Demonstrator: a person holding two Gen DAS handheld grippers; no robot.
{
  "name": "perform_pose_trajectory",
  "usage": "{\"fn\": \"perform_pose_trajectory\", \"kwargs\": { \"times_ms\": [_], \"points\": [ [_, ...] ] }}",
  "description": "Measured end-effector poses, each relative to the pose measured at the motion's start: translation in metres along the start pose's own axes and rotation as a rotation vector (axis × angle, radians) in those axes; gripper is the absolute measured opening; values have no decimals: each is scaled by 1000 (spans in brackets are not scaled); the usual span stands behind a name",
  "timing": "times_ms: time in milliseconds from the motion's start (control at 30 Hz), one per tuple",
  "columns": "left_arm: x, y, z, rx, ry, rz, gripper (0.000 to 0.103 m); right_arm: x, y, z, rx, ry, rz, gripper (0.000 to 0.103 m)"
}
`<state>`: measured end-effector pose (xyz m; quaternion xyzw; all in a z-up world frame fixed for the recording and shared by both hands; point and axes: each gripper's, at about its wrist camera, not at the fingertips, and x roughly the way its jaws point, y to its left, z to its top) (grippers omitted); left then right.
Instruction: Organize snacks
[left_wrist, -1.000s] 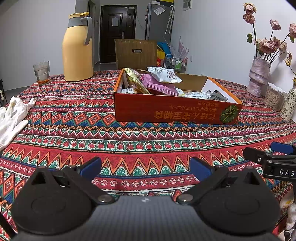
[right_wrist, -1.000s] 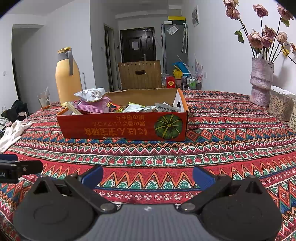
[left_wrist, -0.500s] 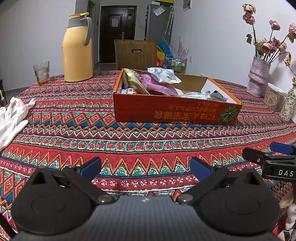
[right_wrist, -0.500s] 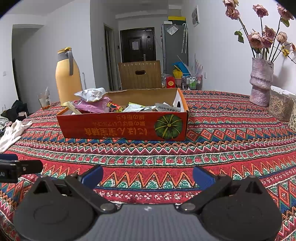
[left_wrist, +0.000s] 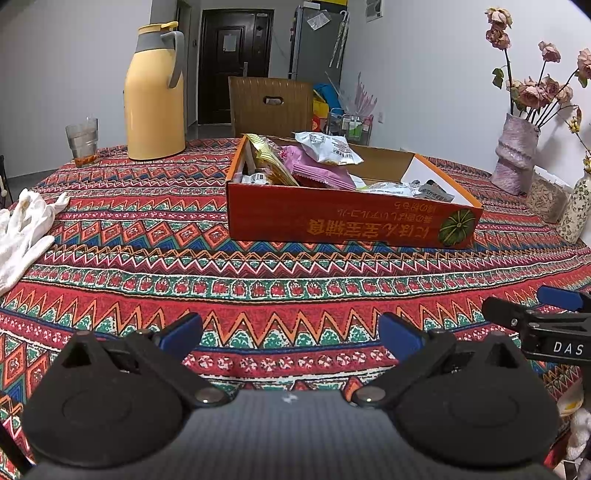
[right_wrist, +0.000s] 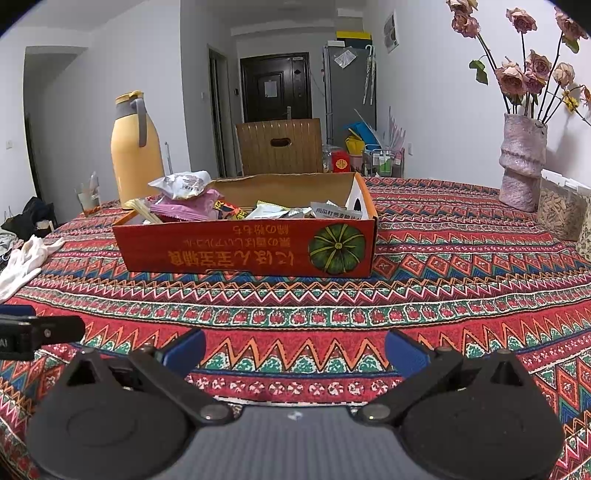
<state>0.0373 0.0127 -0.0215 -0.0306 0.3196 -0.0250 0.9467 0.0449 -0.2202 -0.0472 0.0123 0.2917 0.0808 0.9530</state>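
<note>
Patterned red zigzag cloth covers the table (left_wrist: 295, 284), and the orange cardboard box (left_wrist: 351, 221) sits toward its far middle, well apart from both grippers, with the snack packets heaped at its left end: a white packet (left_wrist: 327, 147) on a pink one (left_wrist: 317, 171), flatter wrappers (right_wrist: 280, 211) to the right. Both the left gripper (left_wrist: 290, 330) and the right gripper (right_wrist: 293, 345) hover near the table's near edge with fingers spread wide, holding nothing. Such packets are probably light, soft, crinkly and slippery with crushable contents, so a gentle pinch on a sealed edge of the top white packet looks safest.
</note>
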Motion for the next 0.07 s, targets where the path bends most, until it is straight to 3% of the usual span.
{"fn": "perform_pose_trajectory", "kwargs": {
  "times_ms": [67],
  "points": [
    [0,-1,0,4,-1,-2,103,0,0,0,0,0,0,103]
  ]
}}
